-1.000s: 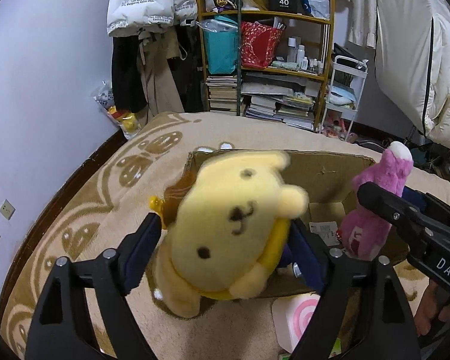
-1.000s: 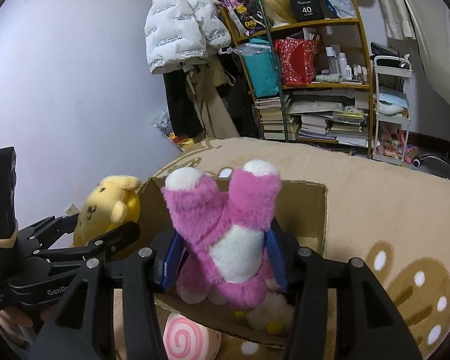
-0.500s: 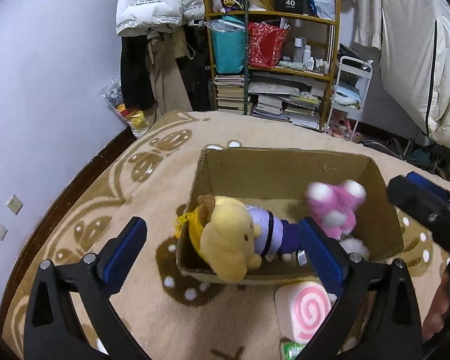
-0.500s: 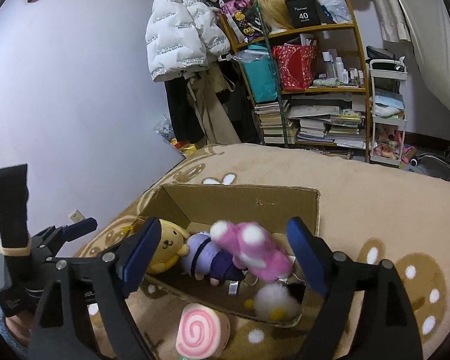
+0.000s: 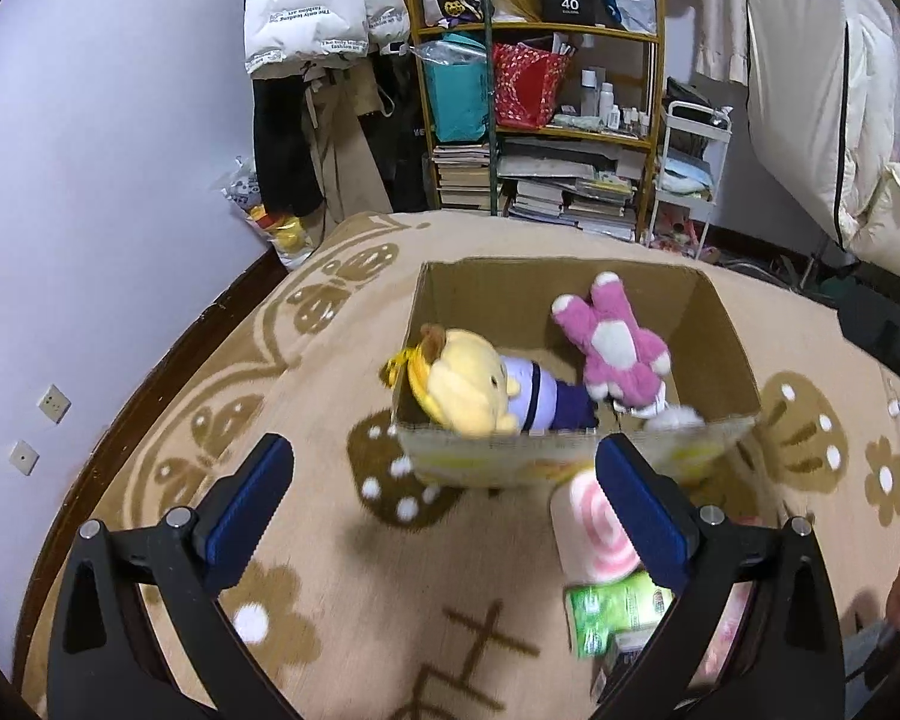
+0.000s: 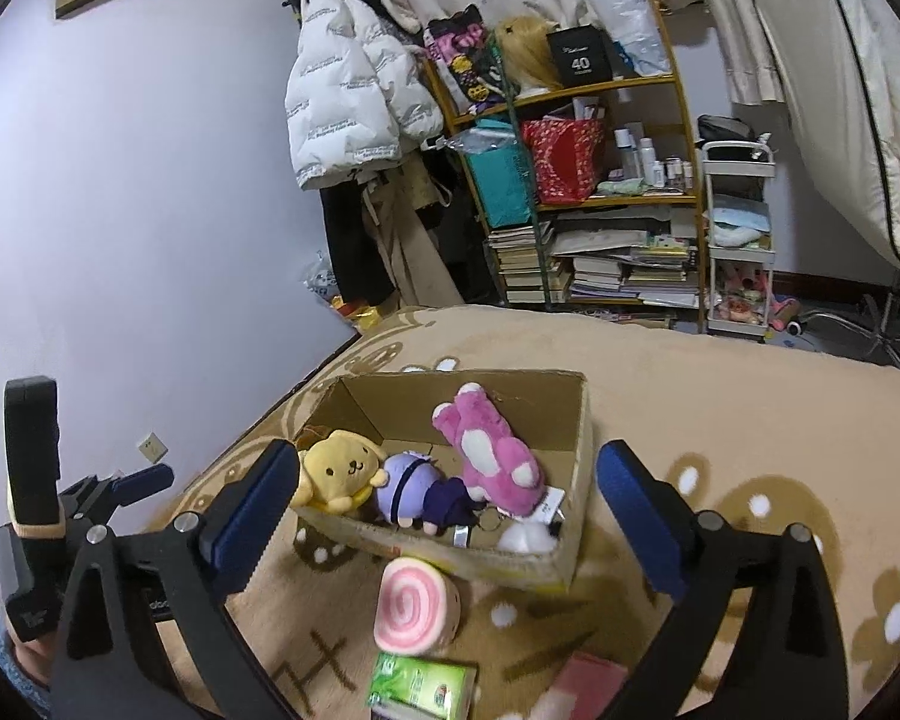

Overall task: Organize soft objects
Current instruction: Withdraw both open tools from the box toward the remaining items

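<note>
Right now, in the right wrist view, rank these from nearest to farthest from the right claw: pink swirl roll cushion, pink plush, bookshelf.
1. pink swirl roll cushion: on the rug just ahead of the right claw, outside the cardboard box.
2. pink plush: inside the box, right of centre.
3. bookshelf: against the far wall.

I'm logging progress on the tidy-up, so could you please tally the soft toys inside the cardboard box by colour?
Yellow: 1, the yellow plush
Purple: 1, the purple plush
Pink: 1, the pink plush
White: 1, the white fluffy toy, partly hidden
Total: 4 in the cardboard box
</note>
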